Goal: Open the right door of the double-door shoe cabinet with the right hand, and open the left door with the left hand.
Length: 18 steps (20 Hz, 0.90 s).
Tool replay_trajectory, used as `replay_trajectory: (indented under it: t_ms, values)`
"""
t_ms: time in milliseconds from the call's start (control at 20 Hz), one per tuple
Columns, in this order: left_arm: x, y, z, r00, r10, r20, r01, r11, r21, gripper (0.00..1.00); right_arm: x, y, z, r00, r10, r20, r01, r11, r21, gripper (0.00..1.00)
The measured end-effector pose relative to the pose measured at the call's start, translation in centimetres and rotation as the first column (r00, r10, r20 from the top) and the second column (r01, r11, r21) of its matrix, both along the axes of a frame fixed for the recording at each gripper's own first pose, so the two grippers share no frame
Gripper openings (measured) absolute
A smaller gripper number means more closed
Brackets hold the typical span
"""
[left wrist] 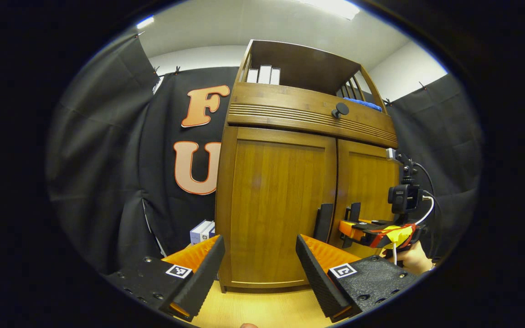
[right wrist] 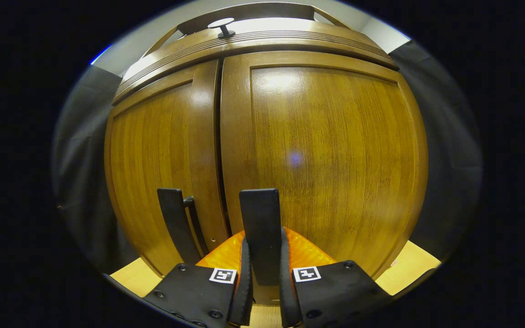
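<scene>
Clamping the right door's handle (right wrist: 260, 228) between both fingers, the right hand-held gripper (right wrist: 262, 278) looks set to pull; both doors appear closed. Next comes swinging that door (right wrist: 321, 155) outward. The left hand-held gripper (left wrist: 260, 269) hangs open, facing the left door (left wrist: 276, 205), whose upright handle (left wrist: 323, 222) runs vertically.

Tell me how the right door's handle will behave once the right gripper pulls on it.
The right door's handle looks like a flat, rigid bar, so it probably won't flex. The right gripper is shut on it with ribbed pads, so slipping seems unlikely. The right door is a solid-looking wooden panel, still closed; expect it to swing stiffly rather than bend.
</scene>
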<state>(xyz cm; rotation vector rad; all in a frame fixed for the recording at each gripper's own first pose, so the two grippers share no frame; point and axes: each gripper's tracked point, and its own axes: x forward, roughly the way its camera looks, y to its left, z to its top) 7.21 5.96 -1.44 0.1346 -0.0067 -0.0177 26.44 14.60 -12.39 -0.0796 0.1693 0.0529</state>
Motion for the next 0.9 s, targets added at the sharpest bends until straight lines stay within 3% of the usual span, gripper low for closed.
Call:
replay_trajectory:
  t_ms: [150,350,450,500,550,600,700,850,900]
  values:
    - [-0.7,-0.2,0.4,1.0,0.0,0.002,0.0,1.0,-0.001,0.92,-0.8,-0.1,0.0,1.0,0.001,-0.002,-0.001,1.0,-0.008,0.32]
    - [-2.0,-0.2,0.8,1.0,0.007,0.01,-0.007,1.0,-0.003,0.97,-2.0,-0.3,0.3,1.0,0.008,-0.008,-0.008,1.0,0.006,0.32]
    - [-2.5,-0.4,0.8,1.0,0.009,0.007,-0.008,1.0,-0.003,0.95,-2.8,-0.3,0.5,1.0,0.005,0.001,-0.005,1.0,0.029,0.36]
    - [-2.6,-0.6,0.7,1.0,0.008,0.004,-0.008,1.0,-0.005,0.94,-3.2,-0.4,0.6,1.0,0.009,0.001,-0.009,1.0,0.027,0.28]
    - [-2.8,-0.7,0.7,1.0,0.006,0.0,-0.006,1.0,-0.008,0.93,-3.5,-0.5,0.5,1.0,0.014,0.004,-0.014,1.0,0.022,0.28]
    - [-2.9,-0.9,0.6,1.0,0.004,-0.005,-0.004,1.0,-0.011,0.92,-3.8,-0.6,0.6,1.0,0.019,0.002,-0.019,1.0,0.022,0.36]
    - [-3.4,-1.1,0.5,1.0,0.002,-0.012,-0.002,1.0,-0.016,0.92,-4.6,-0.8,0.7,0.999,0.034,-0.002,-0.034,0.999,0.031,0.28]
    - [-3.7,-1.5,0.8,1.0,0.002,-0.008,-0.003,1.0,-0.016,0.92,-5.8,-1.0,0.9,0.999,0.053,-0.005,-0.053,0.998,0.044,0.36]
    - [-3.7,-1.6,0.8,1.0,0.002,-0.007,-0.002,1.0,-0.017,0.94,-6.1,-1.2,0.9,0.998,0.056,-0.004,-0.056,0.998,0.042,0.34]
